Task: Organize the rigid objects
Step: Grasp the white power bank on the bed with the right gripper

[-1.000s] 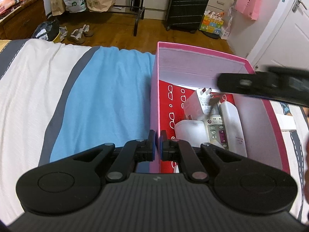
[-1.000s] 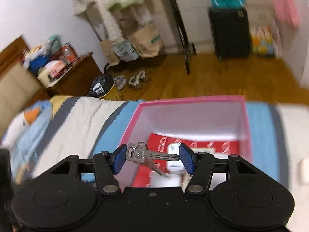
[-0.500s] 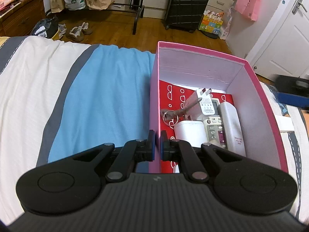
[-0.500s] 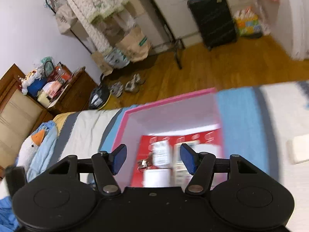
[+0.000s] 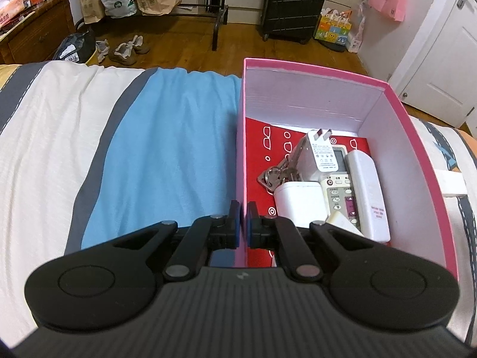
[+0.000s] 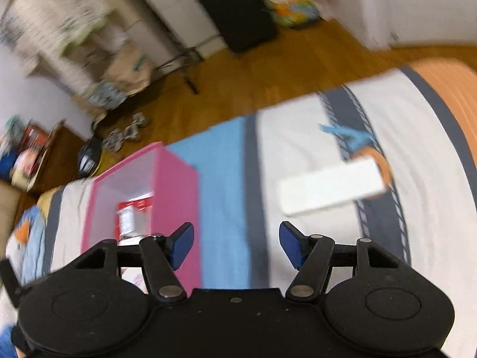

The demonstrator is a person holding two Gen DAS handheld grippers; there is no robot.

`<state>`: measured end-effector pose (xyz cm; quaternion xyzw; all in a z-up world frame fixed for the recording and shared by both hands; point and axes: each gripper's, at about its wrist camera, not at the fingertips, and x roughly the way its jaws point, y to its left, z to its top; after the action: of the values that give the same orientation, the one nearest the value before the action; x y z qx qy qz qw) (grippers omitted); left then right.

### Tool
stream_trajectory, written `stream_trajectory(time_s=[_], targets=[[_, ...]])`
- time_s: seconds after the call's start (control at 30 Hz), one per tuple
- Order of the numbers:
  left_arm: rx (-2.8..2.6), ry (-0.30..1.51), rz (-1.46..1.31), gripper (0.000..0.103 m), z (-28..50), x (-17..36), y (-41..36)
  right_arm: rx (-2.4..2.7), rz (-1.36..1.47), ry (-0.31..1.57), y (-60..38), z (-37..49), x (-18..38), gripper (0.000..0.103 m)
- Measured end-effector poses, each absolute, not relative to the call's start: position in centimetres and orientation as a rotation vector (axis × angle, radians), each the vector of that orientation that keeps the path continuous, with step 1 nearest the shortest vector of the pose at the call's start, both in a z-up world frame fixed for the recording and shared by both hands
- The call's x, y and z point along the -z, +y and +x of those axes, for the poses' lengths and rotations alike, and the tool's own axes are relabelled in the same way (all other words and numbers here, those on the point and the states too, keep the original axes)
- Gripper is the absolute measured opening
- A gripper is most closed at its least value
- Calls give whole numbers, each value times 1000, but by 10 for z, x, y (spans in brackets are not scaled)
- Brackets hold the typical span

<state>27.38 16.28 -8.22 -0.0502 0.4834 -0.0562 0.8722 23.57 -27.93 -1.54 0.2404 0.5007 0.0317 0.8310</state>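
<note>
Much open striped bedspread [image 5: 167,155] stretching from 7 to 11 o'clock in the left wrist view, bare of objects. Pink box [image 5: 414,161] standing open at 1 o'clock, rim unbroken, room left along its right wall. Inside, packed together: white remote [image 5: 368,191], charger [image 5: 319,152], white adapter [image 5: 299,201], keys [image 5: 272,176] at the left. Left gripper [image 5: 243,226] pinching the box's near left wall, fingers pressed nearly together. Right gripper [image 6: 236,246] just widening, spread, empty, over blue stripe beside the box; white block [image 6: 331,189] at 1 o'clock, apart.
</note>
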Motion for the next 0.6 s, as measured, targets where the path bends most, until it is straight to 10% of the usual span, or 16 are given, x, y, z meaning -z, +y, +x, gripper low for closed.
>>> stream_trajectory(time_s=[0.6], targets=[[107,1017,-69,3,273,84,156,145,832,1153,-360,280,138,73]])
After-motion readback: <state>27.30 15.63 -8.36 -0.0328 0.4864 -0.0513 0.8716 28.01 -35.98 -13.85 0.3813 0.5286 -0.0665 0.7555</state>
